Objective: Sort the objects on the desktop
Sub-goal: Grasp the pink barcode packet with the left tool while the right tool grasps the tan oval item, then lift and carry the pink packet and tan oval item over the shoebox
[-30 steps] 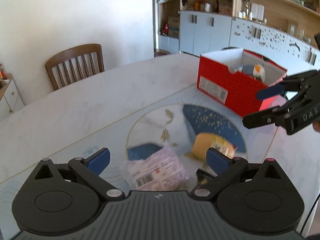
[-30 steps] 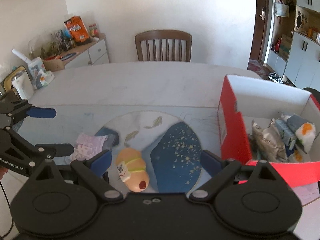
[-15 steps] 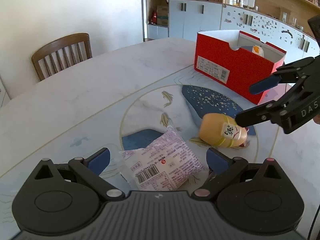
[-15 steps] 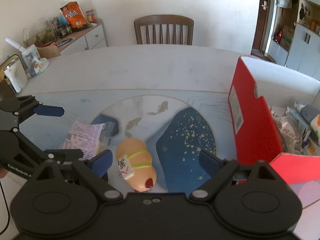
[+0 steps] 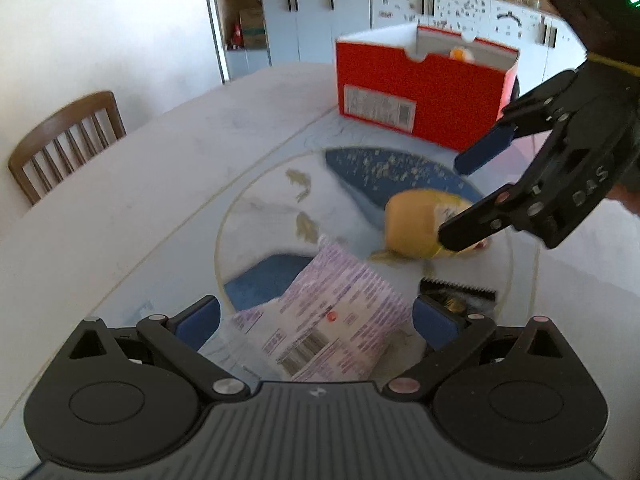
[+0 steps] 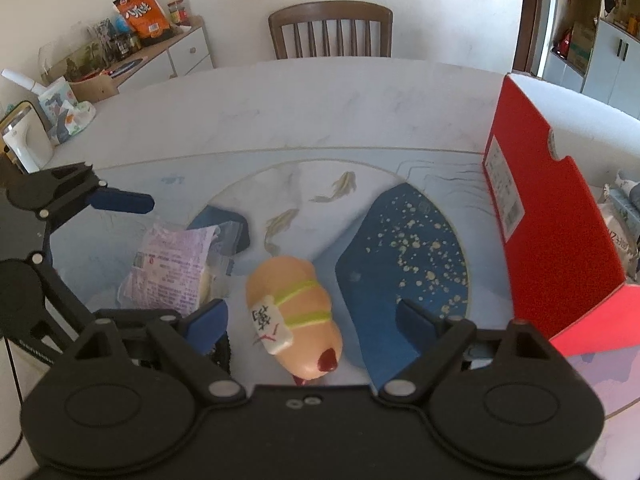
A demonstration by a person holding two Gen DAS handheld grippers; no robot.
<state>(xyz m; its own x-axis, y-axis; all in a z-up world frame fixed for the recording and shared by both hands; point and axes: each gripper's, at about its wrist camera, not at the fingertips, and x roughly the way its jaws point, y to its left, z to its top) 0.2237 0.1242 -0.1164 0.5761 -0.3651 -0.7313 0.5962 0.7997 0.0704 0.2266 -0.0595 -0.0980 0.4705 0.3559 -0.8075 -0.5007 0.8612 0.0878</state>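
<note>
- Squishy bun toy (image 6: 294, 308) lay on the bench (image 6: 320, 104) between our right gripper's (image 6: 312, 316) wide-open jaws, lined up for grabbing.
- Purple packet (image 5: 332, 320) sat likewise inside our open left gripper (image 5: 316, 320).
- Red box (image 5: 420, 92) waited nearby, already holding sorted items.

You have the crinkly lilac snack packet (image 6: 170, 268) left of the peach-coloured squishy toy (image 6: 294, 312), with the red cardboard box (image 6: 552, 220) far right on the marble table (image 6: 280, 100).
</note>
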